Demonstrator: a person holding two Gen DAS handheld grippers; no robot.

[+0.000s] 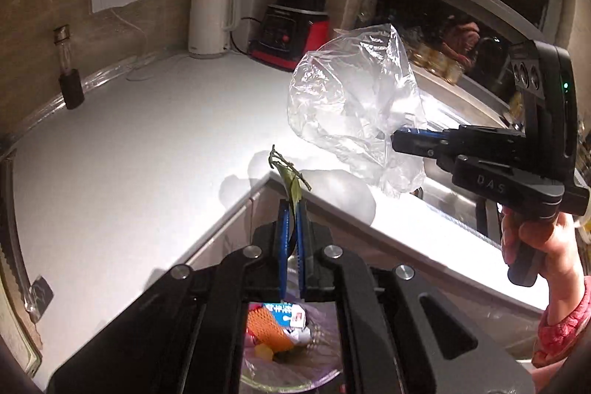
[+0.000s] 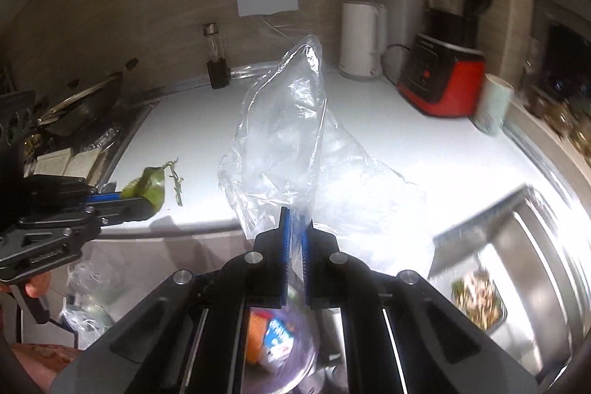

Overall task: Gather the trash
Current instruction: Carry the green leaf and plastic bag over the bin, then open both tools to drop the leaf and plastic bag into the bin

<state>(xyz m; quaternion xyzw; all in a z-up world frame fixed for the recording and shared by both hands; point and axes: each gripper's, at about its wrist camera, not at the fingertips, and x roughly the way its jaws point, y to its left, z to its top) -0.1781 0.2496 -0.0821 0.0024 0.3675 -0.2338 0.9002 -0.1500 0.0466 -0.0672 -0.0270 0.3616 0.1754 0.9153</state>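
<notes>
Up front, a clear plastic bag (image 2: 284,143) was pinched by one edge between the pressed-together blue fingers (image 2: 284,239) of the right gripper (image 2: 295,228), billowing above them over the white worktop (image 2: 424,135). The left gripper (image 1: 291,209) had its fingers (image 1: 283,228) closed on a wilted green leaf with a twig (image 1: 290,172), which stuck up past the fingertips. Both grippers hung just off the worktop's edge, over a lined trash bin (image 1: 295,372) holding an orange item and a blue-and-white wrapper. Further back stood a white kettle (image 1: 210,21), a red-based blender (image 1: 295,24) and a small bottle (image 1: 68,69) by the wall. A sink (image 2: 535,246) lay to the right.
</notes>
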